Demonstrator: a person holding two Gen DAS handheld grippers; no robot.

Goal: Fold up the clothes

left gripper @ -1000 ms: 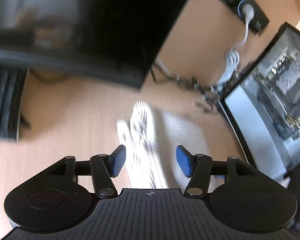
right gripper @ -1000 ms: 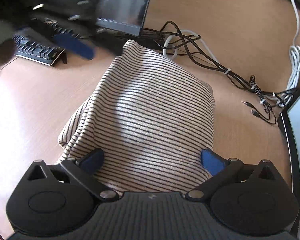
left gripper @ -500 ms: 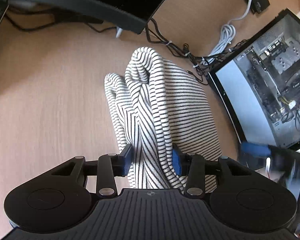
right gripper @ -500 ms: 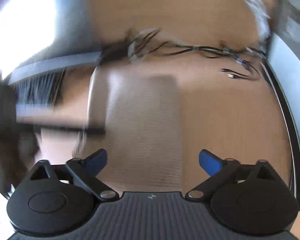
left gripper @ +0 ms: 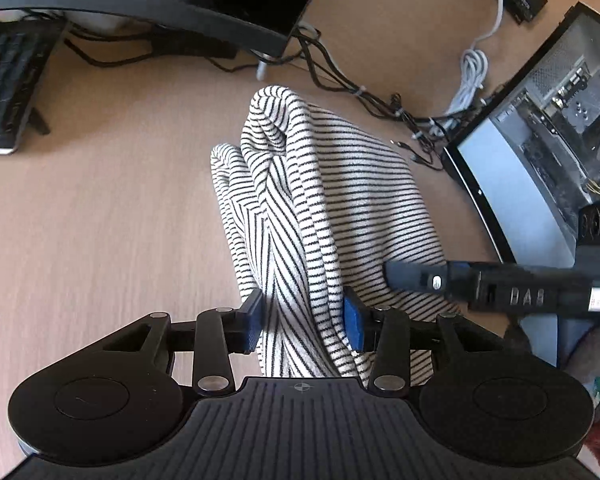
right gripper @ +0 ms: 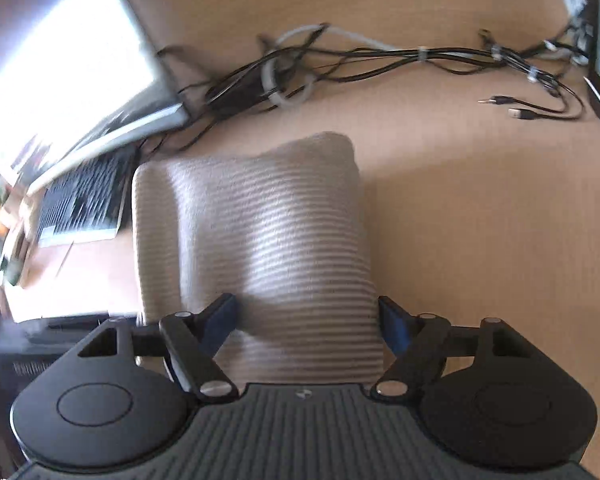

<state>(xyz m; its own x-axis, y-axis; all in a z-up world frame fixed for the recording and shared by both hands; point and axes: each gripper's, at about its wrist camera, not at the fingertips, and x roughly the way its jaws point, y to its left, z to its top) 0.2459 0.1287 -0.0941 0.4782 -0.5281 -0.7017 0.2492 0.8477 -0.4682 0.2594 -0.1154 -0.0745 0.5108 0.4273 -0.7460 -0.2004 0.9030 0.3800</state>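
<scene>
White soft folded cloth (left gripper: 340, 184) with thin black stripes; light brown wooden desk top (left gripper: 100, 216); black plastic left gripper (left gripper: 302, 320) with blue finger pads (left gripper: 353, 320); black tangled cables (right gripper: 340, 60); white coiled cord (left gripper: 474, 76); black flat keyboard (left gripper: 4, 80)

Only one piece of lettering can be read. In the left wrist view, raised capitals that look like "DAB" stand on the black arm of the right tongs (left gripper: 396, 274), which reach in from the right edge, just beyond the blue pad of the left tongs (left gripper: 302, 320). In the right wrist view, blurred pale lettering shows on a dark block left of the tongs; it cannot be made out. The keyboard (left gripper: 4, 80) keys are too small to read.
</scene>
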